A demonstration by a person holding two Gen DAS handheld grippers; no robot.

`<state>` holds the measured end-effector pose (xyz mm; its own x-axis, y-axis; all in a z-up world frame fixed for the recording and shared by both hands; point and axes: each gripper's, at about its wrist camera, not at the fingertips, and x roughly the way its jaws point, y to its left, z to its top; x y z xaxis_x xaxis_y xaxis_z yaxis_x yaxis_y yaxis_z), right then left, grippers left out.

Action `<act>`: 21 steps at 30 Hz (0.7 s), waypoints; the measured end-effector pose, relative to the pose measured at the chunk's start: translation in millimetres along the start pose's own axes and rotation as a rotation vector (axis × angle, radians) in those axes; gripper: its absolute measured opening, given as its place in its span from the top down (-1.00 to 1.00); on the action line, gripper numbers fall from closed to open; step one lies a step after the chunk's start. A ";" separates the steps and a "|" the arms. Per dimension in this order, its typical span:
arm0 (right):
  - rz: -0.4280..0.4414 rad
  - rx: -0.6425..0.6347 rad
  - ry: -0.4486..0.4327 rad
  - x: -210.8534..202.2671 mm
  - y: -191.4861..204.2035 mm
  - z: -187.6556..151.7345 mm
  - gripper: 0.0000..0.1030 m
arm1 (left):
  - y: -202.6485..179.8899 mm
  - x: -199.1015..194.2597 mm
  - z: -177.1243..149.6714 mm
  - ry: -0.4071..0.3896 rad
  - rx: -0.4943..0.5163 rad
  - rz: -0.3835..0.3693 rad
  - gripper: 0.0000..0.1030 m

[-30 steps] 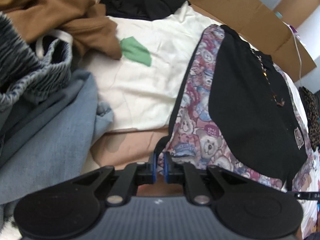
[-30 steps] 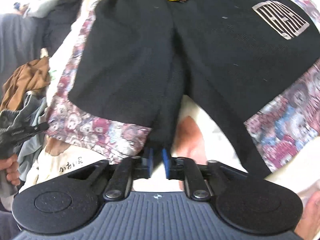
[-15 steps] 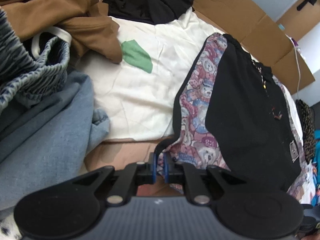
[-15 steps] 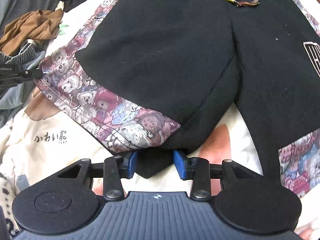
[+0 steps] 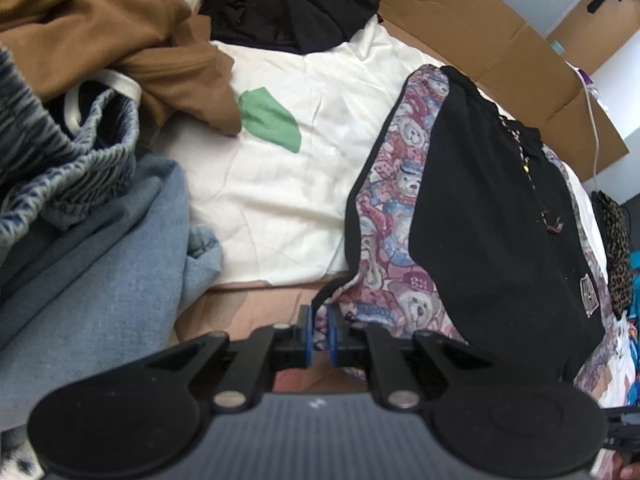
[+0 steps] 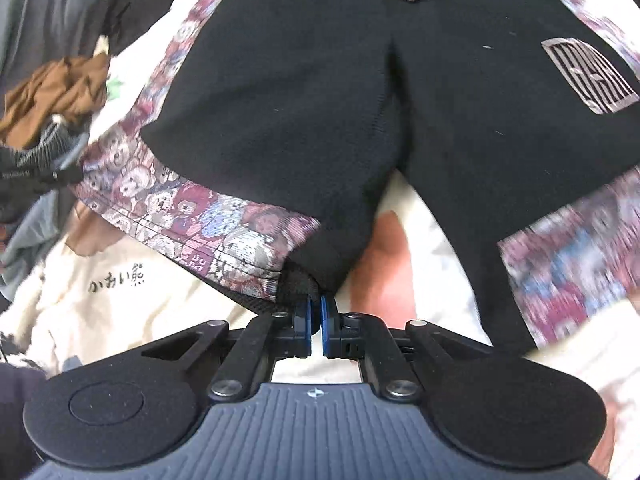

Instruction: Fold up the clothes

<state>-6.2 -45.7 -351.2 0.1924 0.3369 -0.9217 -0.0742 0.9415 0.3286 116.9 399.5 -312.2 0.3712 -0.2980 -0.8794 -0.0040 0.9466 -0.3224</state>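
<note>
black shorts (image 6: 320,92) (teddy-bear print side panels) spread across centre frame on cream cloth (image 5: 280,184). left gripper (image 5: 319,330) pinched on outer hem corner, lower centre; right gripper (image 6: 316,322) clamped on inner leg hem. clothes pile (image 5: 80,92) upper left.

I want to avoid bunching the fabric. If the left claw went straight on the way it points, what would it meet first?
The shorts it already pinches: the left claw is shut on their teddy-bear hem corner, so that fabric comes first.
</note>
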 end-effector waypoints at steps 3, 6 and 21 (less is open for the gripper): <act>0.011 0.070 0.007 -7.2 -9.6 -7.4 0.95 | -1.5 -4.0 -0.3 0.005 0.011 0.005 0.87; -0.007 0.091 0.029 -7.7 -13.2 -11.6 0.94 | -2.1 -6.2 -2.7 0.013 0.018 0.013 0.88; 0.066 0.253 -0.031 -1.5 -53.6 -3.1 0.02 | -7.2 -0.6 4.1 0.005 0.112 0.046 0.24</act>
<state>-5.6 -96.6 -368.0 0.2256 0.3940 -0.8910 0.1589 0.8874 0.4327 120.5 393.5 -308.0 0.3681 -0.2541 -0.8944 0.0830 0.9671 -0.2406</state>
